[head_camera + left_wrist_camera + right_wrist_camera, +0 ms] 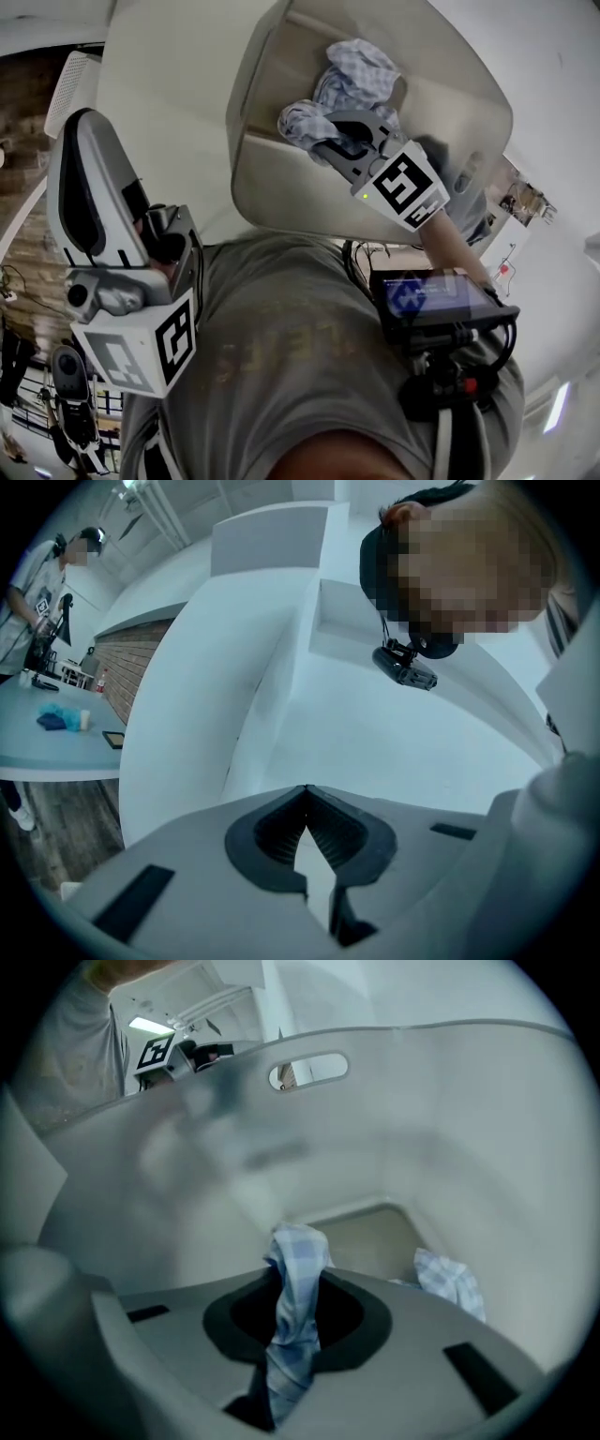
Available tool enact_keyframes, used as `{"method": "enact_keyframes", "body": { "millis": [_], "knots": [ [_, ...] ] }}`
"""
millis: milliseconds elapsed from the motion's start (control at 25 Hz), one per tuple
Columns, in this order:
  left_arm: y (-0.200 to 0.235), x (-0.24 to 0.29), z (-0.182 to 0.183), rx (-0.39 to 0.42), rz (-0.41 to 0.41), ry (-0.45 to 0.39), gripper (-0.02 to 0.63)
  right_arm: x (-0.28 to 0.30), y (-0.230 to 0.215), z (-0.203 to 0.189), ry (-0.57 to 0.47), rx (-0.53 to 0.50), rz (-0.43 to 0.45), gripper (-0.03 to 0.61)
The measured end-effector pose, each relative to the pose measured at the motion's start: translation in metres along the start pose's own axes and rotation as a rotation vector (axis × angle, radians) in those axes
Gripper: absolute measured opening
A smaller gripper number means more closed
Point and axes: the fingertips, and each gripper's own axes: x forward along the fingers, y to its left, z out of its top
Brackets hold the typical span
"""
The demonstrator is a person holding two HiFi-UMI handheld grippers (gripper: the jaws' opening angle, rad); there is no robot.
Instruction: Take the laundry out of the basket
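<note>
Fingers [361, 1326] of the right gripper [298, 1279] are clamped on a checked cloth [295, 1330]. It's thin blue-and-white fabric, bunched into a soft vertical fold that runs up between the dark ribbed rubber pads. The gripper is tipped down inside the basket [450, 1129], which is smooth pale plastic with rounded walls, a flat bottom and an oval handle slot near the rim. So the laundry's still in there. Just to the right on the basket floor sits a crumpled cloth [452, 1283] in the same check pattern, and I can't tell if it's a separate piece or part of the held one.

The left gripper [306, 803] has its tips pressed together with nothing between them. It's held off to the person's left, well away from the basket, facing a smooth curved white wall [225, 667].

Around it, a grey shirt [281, 347] fills the bottom of the head view, with a black box [427, 295] strapped on the chest. A brick wall [131, 663] and a pale table [47, 747] show far left, with another person standing there.
</note>
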Motion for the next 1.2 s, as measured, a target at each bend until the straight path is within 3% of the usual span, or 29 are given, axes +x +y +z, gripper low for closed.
{"method": "enact_keyframes", "body": {
  "millis": [160,480,720,920,1200],
  "knots": [
    [-0.001,-0.001,0.001,0.03,-0.011,-0.008,0.009,-0.006,-0.019,0.024,-0.103,0.031,-0.047,0.061],
    [0.002,-0.003,0.006,0.068,0.003,-0.041,0.008,-0.036,-0.076,0.083,-0.423,0.119,-0.167,0.058],
    [0.0,0.005,0.023,0.07,0.011,-0.121,0.008,-0.063,-0.125,0.153,-0.702,0.059,-0.228,0.058],
    [-0.005,0.004,0.022,0.045,0.006,-0.106,0.008,-0.101,-0.145,0.206,-0.785,0.041,-0.277,0.058],
    [0.009,-0.004,0.007,-0.04,0.055,-0.121,0.009,-0.171,-0.133,0.285,-0.846,-0.107,-0.343,0.058]
  ]
}}
